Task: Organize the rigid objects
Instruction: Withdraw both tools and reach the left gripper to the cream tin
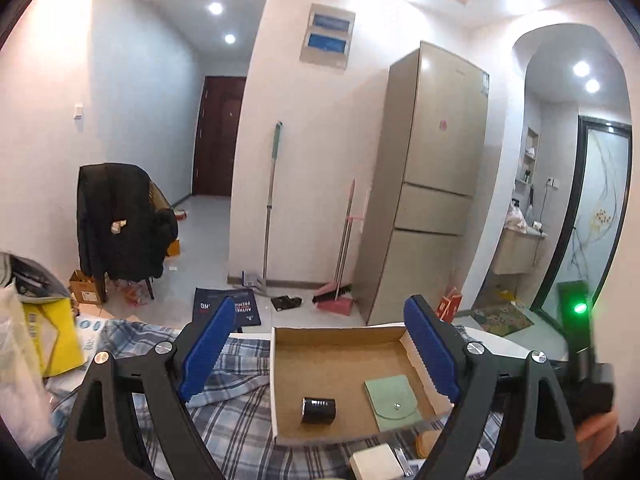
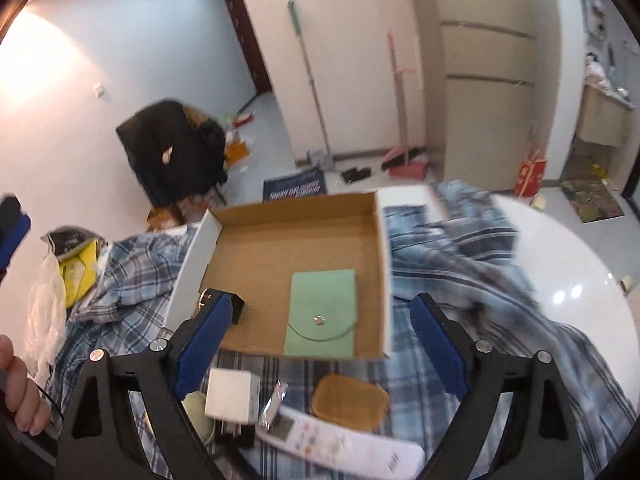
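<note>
Both my left hand-held gripper [image 1: 320, 354] and right hand-held gripper [image 2: 324, 346] are wide apart and empty, so next I should drop gently onto the brown case [image 2: 350, 401] at 6 o'clock of the box [image 2: 382, 280].

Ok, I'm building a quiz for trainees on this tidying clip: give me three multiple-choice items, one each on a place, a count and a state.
1. Where does the pale green snap-button pouch lie?
A on the floor B in the shallow cardboard box C on the chair

2. How many things lie in that box?
A two B four C none

3. How do the right gripper jaws stand?
A shut on the pouch B shut empty C open, empty

Key: B, the pouch rests on the box floor; A, only the pouch and a small black cylinder; C, blue pads stand apart, gripping nothing.
</note>
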The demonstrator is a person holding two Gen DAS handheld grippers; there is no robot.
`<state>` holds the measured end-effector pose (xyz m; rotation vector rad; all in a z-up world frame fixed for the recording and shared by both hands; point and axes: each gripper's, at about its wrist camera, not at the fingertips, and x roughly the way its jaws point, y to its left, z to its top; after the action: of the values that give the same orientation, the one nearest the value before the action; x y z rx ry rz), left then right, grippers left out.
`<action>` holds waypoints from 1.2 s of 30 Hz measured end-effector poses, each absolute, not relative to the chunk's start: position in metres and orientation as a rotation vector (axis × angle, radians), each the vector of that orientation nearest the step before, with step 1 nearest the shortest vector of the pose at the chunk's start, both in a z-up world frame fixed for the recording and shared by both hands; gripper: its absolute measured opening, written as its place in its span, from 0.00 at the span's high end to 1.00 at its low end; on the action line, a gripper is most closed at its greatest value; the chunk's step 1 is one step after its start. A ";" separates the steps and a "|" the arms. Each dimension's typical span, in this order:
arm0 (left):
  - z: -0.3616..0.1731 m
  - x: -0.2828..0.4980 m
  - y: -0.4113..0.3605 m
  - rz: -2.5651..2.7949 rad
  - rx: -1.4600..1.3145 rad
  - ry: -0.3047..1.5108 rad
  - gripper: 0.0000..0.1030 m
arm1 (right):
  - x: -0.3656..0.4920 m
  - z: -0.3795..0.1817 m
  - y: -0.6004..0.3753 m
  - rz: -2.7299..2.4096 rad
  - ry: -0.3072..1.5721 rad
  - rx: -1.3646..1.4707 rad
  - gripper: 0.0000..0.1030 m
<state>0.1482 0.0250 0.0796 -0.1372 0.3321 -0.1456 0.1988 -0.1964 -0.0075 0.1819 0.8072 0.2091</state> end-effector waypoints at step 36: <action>-0.041 0.116 0.001 -0.103 -0.075 0.626 0.00 | 0.085 -0.023 -0.203 0.157 0.476 0.043 0.03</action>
<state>0.1164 0.0015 -0.0410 -0.0754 0.6263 -0.1030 0.0851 -0.2034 -0.0230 0.0426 0.4760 0.1574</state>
